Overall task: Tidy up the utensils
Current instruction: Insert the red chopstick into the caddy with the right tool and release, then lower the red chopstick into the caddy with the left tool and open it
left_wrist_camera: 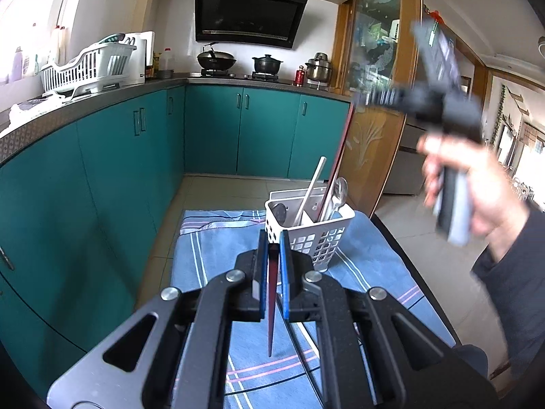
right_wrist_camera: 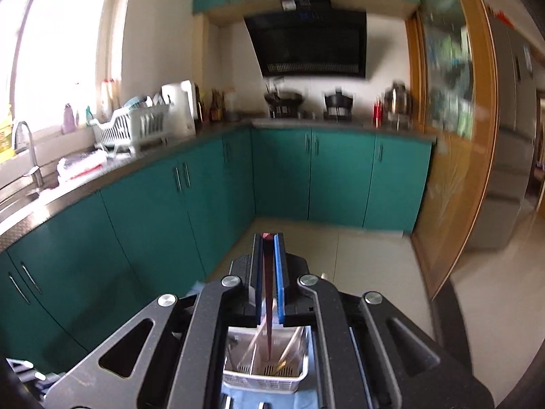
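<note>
Red chopstick (right_wrist_camera: 269,323) hangs over the white caddy's (right_wrist_camera: 264,380) open rim.

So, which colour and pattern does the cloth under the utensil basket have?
Blue with white and pink stripes, clearest in the left wrist view: cloth, basket.

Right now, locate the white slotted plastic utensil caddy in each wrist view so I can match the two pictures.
Left wrist view: the white slotted plastic utensil caddy stands right of centre on the blue striped cloth, just beyond the fingertips.
Right wrist view: the caddy sits at bottom centre, seen from above, under the chopstick tip.
Shared landmark: the black range hood on the far wall.
</note>
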Available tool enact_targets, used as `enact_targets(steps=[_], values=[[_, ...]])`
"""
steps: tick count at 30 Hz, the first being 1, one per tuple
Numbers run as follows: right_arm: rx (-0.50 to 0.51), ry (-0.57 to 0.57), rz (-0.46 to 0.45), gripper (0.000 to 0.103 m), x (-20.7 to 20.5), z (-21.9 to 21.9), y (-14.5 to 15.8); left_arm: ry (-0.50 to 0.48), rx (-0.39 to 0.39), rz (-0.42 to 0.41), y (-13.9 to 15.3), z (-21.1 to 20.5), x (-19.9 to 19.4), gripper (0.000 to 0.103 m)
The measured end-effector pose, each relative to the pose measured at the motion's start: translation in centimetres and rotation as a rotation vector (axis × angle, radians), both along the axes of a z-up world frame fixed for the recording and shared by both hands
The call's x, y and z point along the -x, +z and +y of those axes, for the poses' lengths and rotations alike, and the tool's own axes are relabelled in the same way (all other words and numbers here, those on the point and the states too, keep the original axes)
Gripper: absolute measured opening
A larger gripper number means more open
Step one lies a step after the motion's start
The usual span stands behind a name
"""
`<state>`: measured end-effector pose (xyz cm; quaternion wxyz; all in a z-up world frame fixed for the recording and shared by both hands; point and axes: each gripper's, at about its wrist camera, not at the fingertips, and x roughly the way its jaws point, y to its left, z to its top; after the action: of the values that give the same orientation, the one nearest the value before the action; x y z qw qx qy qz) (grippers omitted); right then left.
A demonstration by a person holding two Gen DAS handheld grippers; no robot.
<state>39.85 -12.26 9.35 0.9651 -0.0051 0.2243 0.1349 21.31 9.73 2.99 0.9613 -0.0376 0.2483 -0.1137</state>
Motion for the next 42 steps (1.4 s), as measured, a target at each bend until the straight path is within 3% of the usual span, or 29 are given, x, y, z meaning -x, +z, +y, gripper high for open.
enact_targets(steps=[3, 5, 7, 12, 14, 18, 20, 22, 23, 28, 33, 37, 42], values=[[-0.033, 0.001, 0.066, 0.007, -1.1, -0.7, -3.6, 0.006, 0.01, 0.001, -0.1, 0.3, -0.1, 0.006], [-0.066, 0.013, 0.094, 0.02, -1.0, -1.4, -5.2, 0.009, 0.016, 0.004, -0.2, 0.4, -0.2, 0.006], [-0.082, 0.01, 0.066, 0.055, 0.3, -2.3, -5.7, 0.011, 0.02, 0.005, -0.2, 0.4, -0.3, 0.006], [-0.205, -0.048, -0.18, 0.1, 10.1, -7.1, -7.2, 0.022, 0.025, -0.014, 0.1, 0.3, 0.1, 0.006], [-0.229, -0.056, -0.218, 0.1, 13.3, -8.8, -9.3, 0.022, 0.024, -0.026, 0.4, 0.0, 0.4, 0.006], [-0.235, -0.109, -0.225, 0.1, 18.5, -11.8, -16.5, 0.016, 0.039, -0.048, 1.6, -0.4, 0.8, 0.006], [-0.225, -0.154, -0.15, 0.1, 19.1, -12.6, -19.6, 0.008, 0.045, -0.054, 3.1, -1.1, 0.4, 0.006], [-0.303, -0.12, 0.002, 0.1, 17.6, -13.6, -20.9, 0.003, 0.061, -0.071, 4.7, -1.4, 0.0, 0.006], [-0.353, -0.097, 0.023, 0.1, 17.3, -14.2, -21.1, -0.002, 0.073, -0.082, 6.3, -1.8, -0.4, 0.006], [-0.361, -0.135, -0.01, 0.1, 17.7, -16.2, -20.9, -0.002, 0.064, -0.137, 12.9, -3.5, -2.2, 0.006], [-0.378, -0.141, -0.004, 0.1, 17.4, -17.4, -20.6, 0.028, 0.029, -0.19, 17.4, -5.8, -4.9, 0.006], [-0.386, -0.137, -0.001, 0.1, 17.1, -17.7, -20.6, 0.023, 0.039, -0.185, 18.3, -7.1, -8.5, 0.006], [-0.378, -0.125, 0.008, 0.1, 16.8, -17.3, -20.7, 0.046, 0.029, -0.114, 15.7, -8.0, -13.6, 0.006]])
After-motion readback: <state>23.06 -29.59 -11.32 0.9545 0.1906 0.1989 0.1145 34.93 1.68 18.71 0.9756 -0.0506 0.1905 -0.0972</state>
